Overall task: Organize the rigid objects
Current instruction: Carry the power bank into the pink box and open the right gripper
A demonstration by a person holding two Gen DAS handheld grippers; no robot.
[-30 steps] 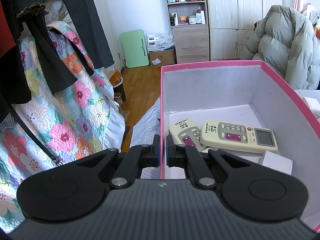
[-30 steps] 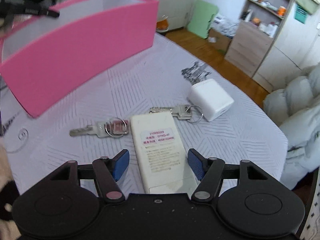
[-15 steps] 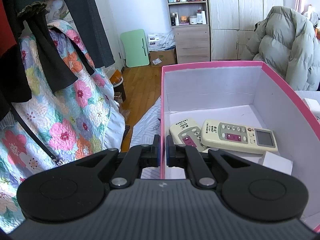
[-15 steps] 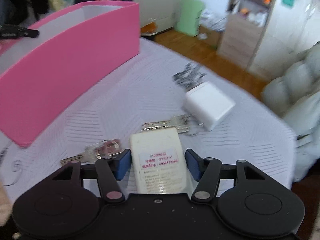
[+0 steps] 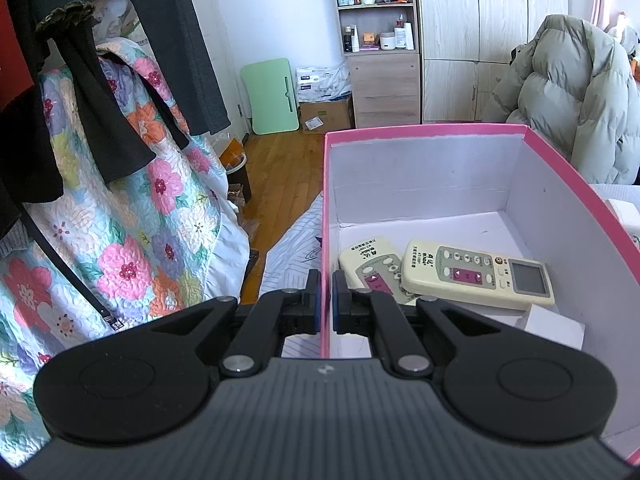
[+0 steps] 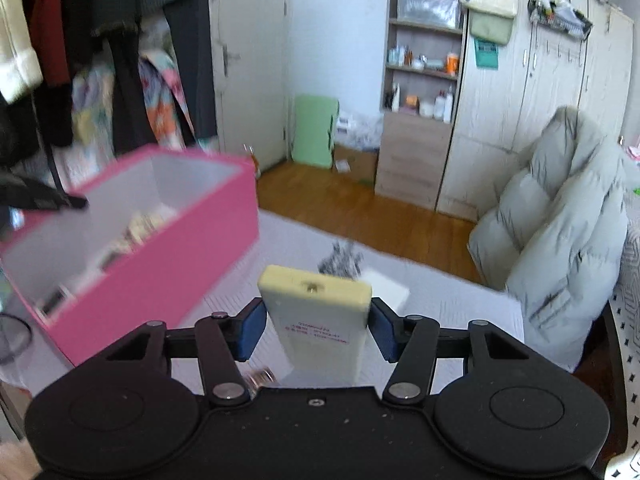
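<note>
In the left wrist view, the left gripper [image 5: 326,300] is clamped on the near-left wall of the pink box [image 5: 420,130], one finger outside and one inside, pads pressed flat against the thin pink edge. The box stands on a pale patterned bedcover [image 5: 294,240] and has white inner walls. On its floor lie two cream remotes: a smaller remote [image 5: 370,262] beside the left wall, and a larger remote with a grey screen [image 5: 478,274] lying across it, partly overlapping. A small white block [image 5: 554,326] sits below the larger one, near the right wall. A floral quilt [image 5: 120,220] hangs at the left, and a grey puffer coat [image 5: 572,92] is draped at the right. In the right wrist view, which is blurred, the right gripper [image 6: 314,328] holds a cream remote, back label up [image 6: 318,320], between its blue pads, lifted clear of the bedcover and tilted upward; the jaws appear to press its two long edges. The pink box sits to the left, with what looks like the remotes inside, though smeared. A white block [image 6: 386,288] lies on the cover just beyond the held remote.
</note>
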